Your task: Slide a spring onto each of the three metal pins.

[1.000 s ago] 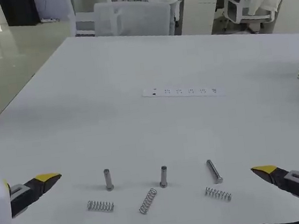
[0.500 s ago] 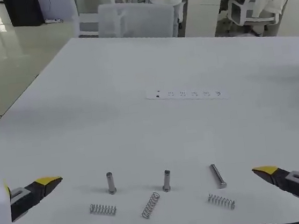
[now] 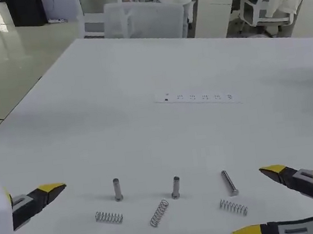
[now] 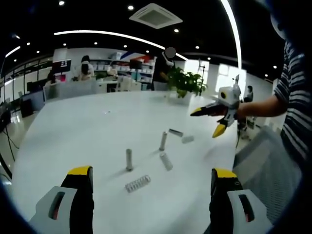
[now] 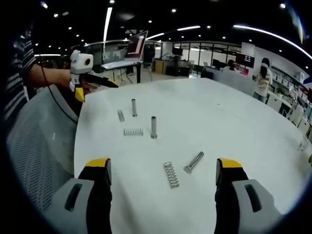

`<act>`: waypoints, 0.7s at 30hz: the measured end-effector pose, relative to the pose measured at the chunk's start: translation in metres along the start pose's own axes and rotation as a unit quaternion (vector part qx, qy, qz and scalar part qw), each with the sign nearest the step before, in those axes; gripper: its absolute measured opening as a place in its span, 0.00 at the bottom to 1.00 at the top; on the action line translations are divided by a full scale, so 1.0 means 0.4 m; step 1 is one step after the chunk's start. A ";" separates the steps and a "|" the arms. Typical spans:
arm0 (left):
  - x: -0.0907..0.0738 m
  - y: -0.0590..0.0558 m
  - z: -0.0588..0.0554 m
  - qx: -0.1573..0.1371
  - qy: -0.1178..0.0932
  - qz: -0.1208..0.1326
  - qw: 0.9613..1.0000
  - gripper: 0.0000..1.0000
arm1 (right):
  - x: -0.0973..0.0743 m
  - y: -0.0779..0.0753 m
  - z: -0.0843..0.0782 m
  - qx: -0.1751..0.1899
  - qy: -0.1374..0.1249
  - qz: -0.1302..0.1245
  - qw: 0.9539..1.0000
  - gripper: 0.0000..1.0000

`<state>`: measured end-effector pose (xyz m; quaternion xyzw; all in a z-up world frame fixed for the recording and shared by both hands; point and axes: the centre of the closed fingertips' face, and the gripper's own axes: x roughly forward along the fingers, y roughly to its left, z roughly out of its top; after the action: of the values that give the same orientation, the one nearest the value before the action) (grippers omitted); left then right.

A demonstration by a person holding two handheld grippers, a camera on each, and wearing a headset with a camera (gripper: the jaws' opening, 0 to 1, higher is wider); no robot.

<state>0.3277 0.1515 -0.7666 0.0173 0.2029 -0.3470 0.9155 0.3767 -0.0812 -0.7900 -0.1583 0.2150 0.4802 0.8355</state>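
Head view: over the last second the right yellow-tipped black gripper [image 3: 259,201] has edged inward, so its lower jaw now shows just beside the right coiled wire spring [image 3: 233,207]. The left yellow-tipped black gripper [image 3: 76,219] sits much where it was. Both have their jaws spread wide around nothing.

On the white tabletop [image 3: 151,67], the left grey metal pin [image 3: 117,189] and the middle pin [image 3: 176,187] stand upright. The right pin [image 3: 228,183] lies on its side. The left spring [image 3: 108,217] and middle spring [image 3: 159,212] lie loose, and none is threaded. I'd say nothing is done yet, and the right side looks likely to go first.
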 end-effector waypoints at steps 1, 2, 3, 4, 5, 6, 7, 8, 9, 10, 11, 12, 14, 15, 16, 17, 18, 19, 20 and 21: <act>0.000 0.000 0.000 0.000 0.000 0.000 1.000 0.98 | 0.001 -0.002 0.002 -0.001 0.000 0.000 1.000 0.88; 0.001 -0.001 0.001 0.000 -0.001 0.000 1.000 0.98 | 0.003 -0.004 0.006 0.000 -0.001 0.000 1.000 0.88; 0.001 -0.001 0.002 -0.001 -0.001 0.000 1.000 0.98 | 0.005 -0.007 0.010 0.002 -0.003 0.000 1.000 0.88; 0.001 -0.002 0.001 -0.001 -0.001 -0.001 1.000 0.98 | 0.007 -0.010 0.016 0.004 -0.006 0.000 1.000 0.87; 0.001 -0.003 0.001 0.000 -0.001 -0.002 1.000 0.98 | 0.008 -0.013 0.019 0.005 -0.006 -0.001 1.000 0.87; 0.002 -0.003 0.001 0.001 0.000 -0.002 1.000 0.98 | 0.010 -0.016 0.024 0.006 -0.008 -0.003 1.000 0.87; 0.001 -0.003 0.000 0.001 0.000 -0.002 1.000 0.98 | 0.011 -0.018 0.027 0.007 -0.010 -0.003 1.000 0.86; 0.001 -0.003 0.000 0.001 0.000 -0.002 1.000 0.98 | 0.013 -0.021 0.030 0.009 -0.011 -0.004 1.000 0.86; 0.001 -0.003 0.000 0.001 0.000 -0.002 1.000 0.98 | 0.015 -0.024 0.034 0.011 -0.013 -0.005 1.000 0.86; 0.000 -0.002 0.001 0.001 0.000 -0.002 1.000 0.98 | 0.017 -0.026 0.035 0.013 -0.013 -0.005 1.000 0.86; 0.000 -0.002 0.001 0.001 0.000 -0.002 1.000 0.98 | 0.019 -0.029 0.037 0.014 -0.013 -0.005 1.000 0.85; -0.001 -0.001 0.000 0.001 0.000 -0.002 1.000 0.98 | 0.021 -0.030 0.038 0.015 -0.013 -0.005 1.000 0.85; -0.002 -0.001 -0.001 0.002 0.001 -0.002 1.000 0.98 | 0.023 -0.034 0.043 0.014 -0.013 -0.006 1.000 0.85; -0.002 -0.001 -0.001 0.001 0.001 -0.001 1.000 0.98 | 0.024 -0.036 0.044 0.014 -0.014 -0.007 1.000 0.84; -0.002 0.000 -0.001 0.001 0.001 -0.001 1.000 0.98 | 0.026 -0.037 0.046 0.014 -0.014 -0.008 1.000 0.84; -0.003 0.000 -0.002 0.001 0.001 -0.001 1.000 0.98 | 0.028 -0.041 0.050 0.014 -0.014 -0.009 1.000 0.83; -0.003 0.001 -0.002 0.000 0.001 -0.001 1.000 0.98 | 0.030 -0.043 0.051 0.014 -0.013 -0.009 1.000 0.83; -0.003 0.001 -0.003 0.000 0.001 -0.001 1.000 0.98 | 0.032 -0.046 0.052 0.014 -0.013 -0.009 1.000 0.82; -0.003 0.000 -0.003 0.000 0.001 -0.001 1.000 0.98 | 0.036 -0.049 0.053 0.015 -0.011 -0.010 1.000 0.82; -0.003 0.000 -0.003 0.000 0.001 -0.001 1.000 0.98 | 0.038 -0.052 0.054 0.015 -0.011 -0.010 1.000 0.82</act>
<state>0.3264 0.1524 -0.7672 0.0173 0.2040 -0.3482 0.9148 0.4063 -0.0700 -0.7780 -0.1425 0.2115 0.4700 0.8450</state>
